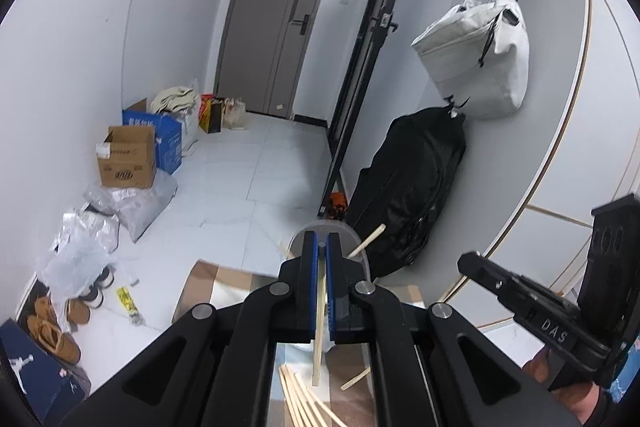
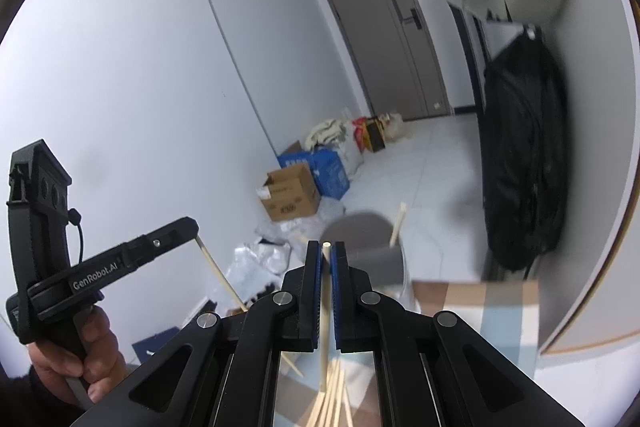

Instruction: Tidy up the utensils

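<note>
Holding one chopstick each: the left gripper point(image 1: 322, 247) is clamped tight on a pale wooden chopstick point(image 1: 319, 339) that hangs down through the blue pads, and the right gripper point(image 2: 327, 247) pinches its own chopstick point(image 2: 325, 303) the same way, tip poking just above the pads. Both sit above the table point(image 1: 224, 279), which has a brown, cream and blue patchwork top. More loose chopsticks point(image 1: 304, 403) fan out on the table at 6 o'clock of the left gripper, under the arms.

The grey holder cup point(image 1: 332, 227) stands at 12 o'clock just past both grippers, with a couple of sticks already leaning out of its rim toward 1 o'clock. That looks like the drop target.

To do it well: go one stick at a time, keep it near upright, bring the low end over the cup mouth before letting go, and steer clear of the sticks already leaning there. The sticks are thin, so they may swivel in the pads. Keep the two grippers apart over the cup.

Readable writing: "DAS" on the right gripper body seen from the left wrist view; "GenRobot.AI" on the left gripper body seen from the right. Blue box at 9 o'clock shows a jumping-figure logo. Print on the cardboard boxes point(image 1: 128, 159) is too small to read.
</note>
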A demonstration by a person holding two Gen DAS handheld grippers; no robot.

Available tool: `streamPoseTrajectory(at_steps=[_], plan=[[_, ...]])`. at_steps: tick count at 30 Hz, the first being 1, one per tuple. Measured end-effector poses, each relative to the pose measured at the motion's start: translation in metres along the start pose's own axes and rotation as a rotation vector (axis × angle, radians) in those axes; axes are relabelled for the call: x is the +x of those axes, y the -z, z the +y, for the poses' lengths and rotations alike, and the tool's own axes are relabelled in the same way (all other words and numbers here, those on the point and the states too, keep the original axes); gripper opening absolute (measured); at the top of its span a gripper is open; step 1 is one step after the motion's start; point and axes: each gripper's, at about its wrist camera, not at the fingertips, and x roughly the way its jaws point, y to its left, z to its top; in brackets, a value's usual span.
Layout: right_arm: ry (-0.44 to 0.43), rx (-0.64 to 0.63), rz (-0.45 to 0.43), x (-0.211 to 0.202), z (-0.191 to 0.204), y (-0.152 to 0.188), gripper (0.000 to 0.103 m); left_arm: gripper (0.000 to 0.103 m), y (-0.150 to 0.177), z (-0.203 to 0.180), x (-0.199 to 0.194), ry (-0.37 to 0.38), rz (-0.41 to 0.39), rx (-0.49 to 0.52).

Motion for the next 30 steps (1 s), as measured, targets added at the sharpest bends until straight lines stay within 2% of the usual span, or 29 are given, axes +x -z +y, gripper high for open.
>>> streamPoseTrajectory(at_steps=[5, 14, 21, 30], plan=[[0.007, -0.052, -0.029, 0.002, 0.011, -0.045, 0.004, 0.0, -0.031, -0.008, 0.003, 0.003, -0.027, 0.028], [0.01, -0.104, -0.063, 0.026, 0.019, -0.1, 0.004, 0.0, -0.072, -0.013, 0.026, -0.006, -0.074, 0.05], [0.026, -0.091, -0.08, 0.052, 0.006, -0.114, 0.004, 0.0, -0.079, -0.006, 0.054, -0.022, -0.076, 0.045], [0.043, -0.087, -0.059, 0.097, -0.014, -0.104, 0.004, 0.0, -0.07, 0.004, 0.089, -0.026, -0.041, 0.049]])
